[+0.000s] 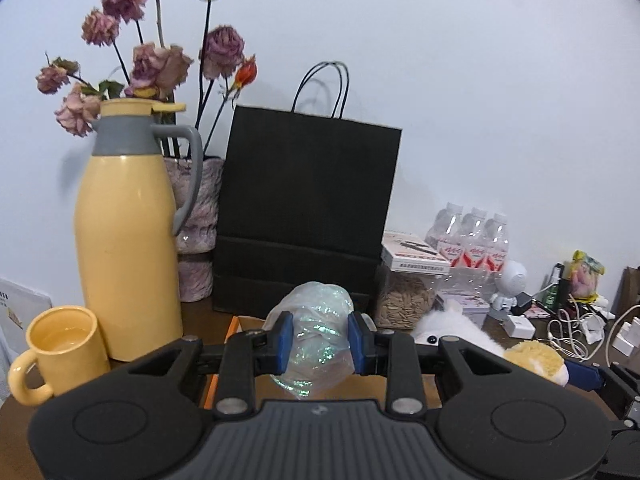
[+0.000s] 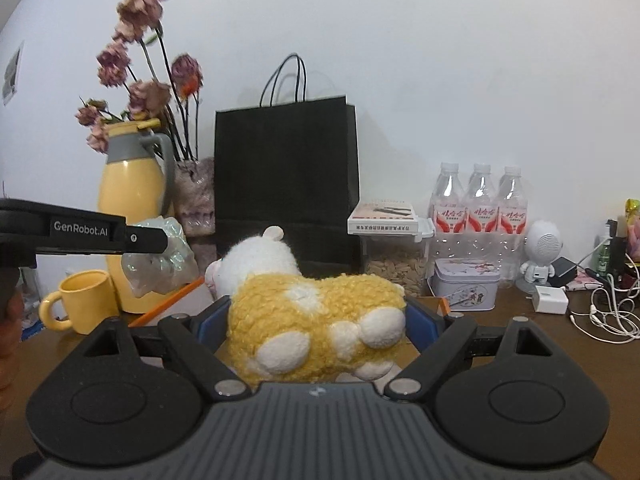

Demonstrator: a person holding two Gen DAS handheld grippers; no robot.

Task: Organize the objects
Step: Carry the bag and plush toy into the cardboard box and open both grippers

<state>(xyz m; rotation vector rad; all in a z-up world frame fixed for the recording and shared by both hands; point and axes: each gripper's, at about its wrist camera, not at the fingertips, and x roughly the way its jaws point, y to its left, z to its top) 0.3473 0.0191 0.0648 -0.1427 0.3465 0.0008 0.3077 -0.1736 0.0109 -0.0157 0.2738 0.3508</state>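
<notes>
Left tool (image 1: 320,344) clamped on light, crinkly, slippery bag (image 1: 316,332), right tool (image 2: 320,320) wide around soft, squashy plush (image 2: 316,320), both above table (image 2: 560,360) at 6 o'clock of black bag (image 2: 286,168); best gripped mid-body.

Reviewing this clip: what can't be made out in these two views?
- Box interior: both views, hidden by the claws and their loads.
- Contents of the crinkled plastic bundle: left wrist view, film too shiny.
- Plush toy face: right wrist view, turned away.
- Black paper bag contents: opaque.
- Bottle labels: too small.
</notes>
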